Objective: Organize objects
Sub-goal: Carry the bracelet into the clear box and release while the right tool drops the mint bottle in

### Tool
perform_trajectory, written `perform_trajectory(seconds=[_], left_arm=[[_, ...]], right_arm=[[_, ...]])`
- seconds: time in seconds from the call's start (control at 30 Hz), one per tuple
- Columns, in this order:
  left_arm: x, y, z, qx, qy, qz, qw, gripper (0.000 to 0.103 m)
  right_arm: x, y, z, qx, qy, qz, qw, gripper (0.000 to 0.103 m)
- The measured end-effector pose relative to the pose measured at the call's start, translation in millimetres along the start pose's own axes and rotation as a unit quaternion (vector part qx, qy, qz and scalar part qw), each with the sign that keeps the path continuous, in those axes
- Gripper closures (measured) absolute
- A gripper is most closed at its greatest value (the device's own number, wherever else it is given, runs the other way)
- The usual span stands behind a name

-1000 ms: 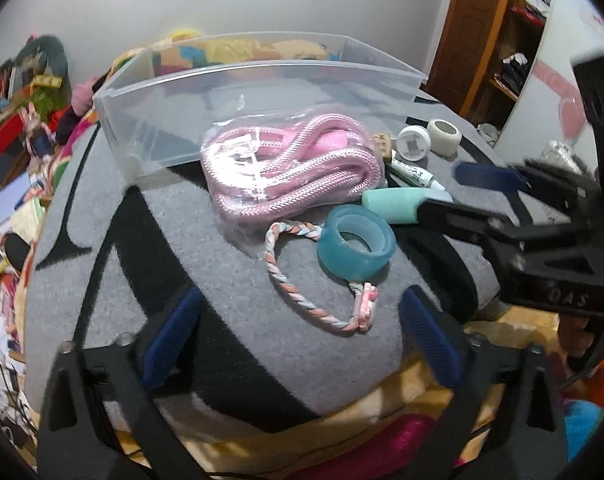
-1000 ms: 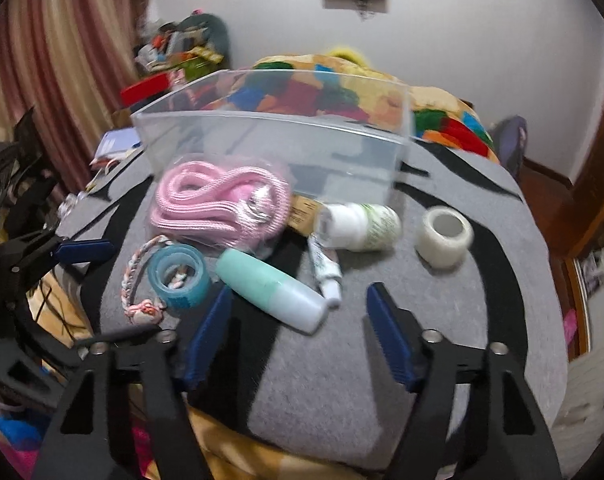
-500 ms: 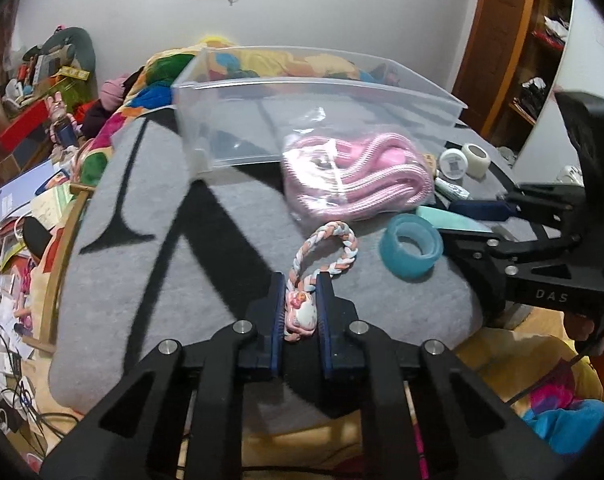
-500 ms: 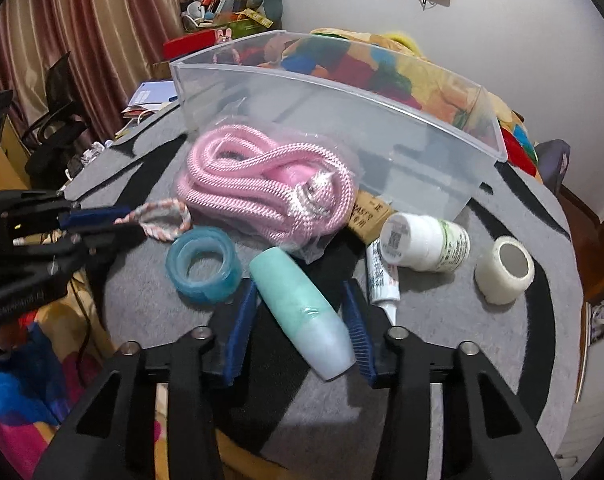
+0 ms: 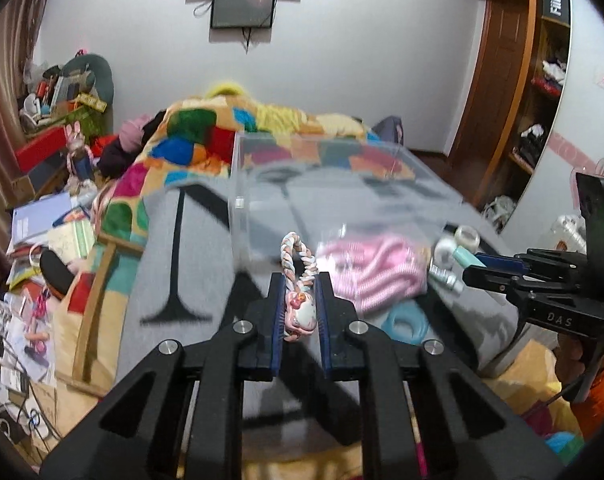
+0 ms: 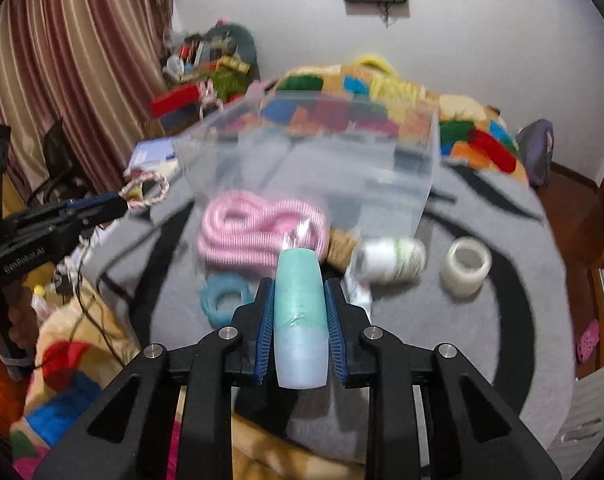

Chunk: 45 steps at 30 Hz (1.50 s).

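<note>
The left gripper (image 5: 299, 312) is clamped on the knot of the braided rope loop (image 5: 297, 264), lifted before the clear bin (image 5: 342, 184). The right gripper (image 6: 299, 320) is clamped on the mint bottle (image 6: 299, 312), also raised. The limp loop may snag the bin's rim; the smooth bottle may slide out forward.

My left claw (image 5: 300, 295) is matt black plastic with ribbed blue rubbery pads and small bright metal screws, and it pinches a braided, soft cotton-looking rope ring (image 5: 297, 268). My right claw (image 6: 299, 326) grips a smooth, satin mint plastic bottle (image 6: 299, 320). Farther off, the clear glossy plastic bin (image 6: 326, 168) rests on the fuzzy grey cloth (image 6: 482, 320) covering the desk.
</note>
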<state>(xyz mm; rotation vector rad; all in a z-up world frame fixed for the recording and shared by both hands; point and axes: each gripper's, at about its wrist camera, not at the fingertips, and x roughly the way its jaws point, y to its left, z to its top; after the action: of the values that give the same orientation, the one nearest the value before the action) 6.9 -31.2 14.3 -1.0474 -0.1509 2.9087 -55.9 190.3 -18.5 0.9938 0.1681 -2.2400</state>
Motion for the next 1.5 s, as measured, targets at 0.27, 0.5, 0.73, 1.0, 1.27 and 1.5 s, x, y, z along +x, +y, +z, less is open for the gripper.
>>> perform_trajectory(seconds=[0.27, 0.5, 0.73, 1.0, 1.27, 1.5], left_arm=[[21, -3, 50, 0.012, -0.029, -0.006, 0.9995, 0.089], [77, 3, 82, 0.009, 0.026, -0.015, 0.9995, 0.089], [132, 7, 96, 0.028, 0.094, -0.027, 0.9948, 0.089], [154, 0, 91, 0.039, 0.126, -0.021, 0.991, 0.086], [122, -6, 96, 0.051, 0.086, -0.007, 0.9949, 0.048], [70, -19, 99, 0.062, 0.019, 0.01, 0.9978, 0.019]], right_arm=[[-10, -4, 59, 0.012, -0.068, -0.038, 0.997, 0.08], [25, -23, 105, 0.03, -0.062, -0.064, 0.996, 0.08], [77, -38, 128, 0.025, 0.008, -0.071, 0.997, 0.08], [118, -39, 123, -0.001, 0.081, -0.07, 0.994, 0.08], [94, -34, 118, -0.005, 0.064, -0.054, 0.996, 0.077], [39, -32, 116, -0.007, 0.0, -0.064, 0.998, 0.055]])
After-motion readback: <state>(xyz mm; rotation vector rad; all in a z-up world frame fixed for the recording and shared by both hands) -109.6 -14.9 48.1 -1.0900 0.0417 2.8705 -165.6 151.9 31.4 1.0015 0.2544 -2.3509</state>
